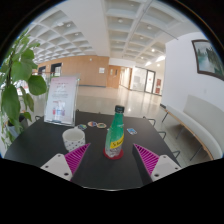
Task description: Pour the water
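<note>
Dark round surface (100, 168) carries it all: nearest, the tool (108, 158) gapes wide and empty, its green bottle (116, 135) upright just ahead between the fingers, white cup (73, 138) left; a skewed grasp could tip the bottle.

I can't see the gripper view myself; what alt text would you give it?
A green bottle with a red cap stands on a dark table, just ahead of an open gripper and between its two pink-padded fingers. A white cup sits to its left, with a standing sign and leafy plant beyond.
</note>
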A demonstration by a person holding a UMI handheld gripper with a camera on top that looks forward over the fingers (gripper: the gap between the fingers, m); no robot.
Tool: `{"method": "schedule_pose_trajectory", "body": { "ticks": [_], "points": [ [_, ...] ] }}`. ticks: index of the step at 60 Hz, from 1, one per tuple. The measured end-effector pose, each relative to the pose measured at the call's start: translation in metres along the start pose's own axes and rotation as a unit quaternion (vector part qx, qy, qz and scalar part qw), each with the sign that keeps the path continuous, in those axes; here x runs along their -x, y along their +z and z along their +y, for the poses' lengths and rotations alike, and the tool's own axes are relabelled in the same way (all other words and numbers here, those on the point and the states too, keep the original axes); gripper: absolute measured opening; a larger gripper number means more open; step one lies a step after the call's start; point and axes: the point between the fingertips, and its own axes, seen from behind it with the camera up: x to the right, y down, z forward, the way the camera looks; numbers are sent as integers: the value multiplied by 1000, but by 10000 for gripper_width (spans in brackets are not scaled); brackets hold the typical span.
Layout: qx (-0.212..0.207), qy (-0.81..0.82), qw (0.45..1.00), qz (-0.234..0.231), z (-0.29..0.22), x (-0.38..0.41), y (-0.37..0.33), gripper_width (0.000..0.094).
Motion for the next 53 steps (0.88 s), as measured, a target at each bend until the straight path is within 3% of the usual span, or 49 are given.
{"method": "schedule_pose_trajectory", "body": {
  "ticks": [25,53],
  "points": [
    [18,28,999,1,19,8,-225,853],
    [-9,9,1000,22,11,4,-302,853]
  ]
}}
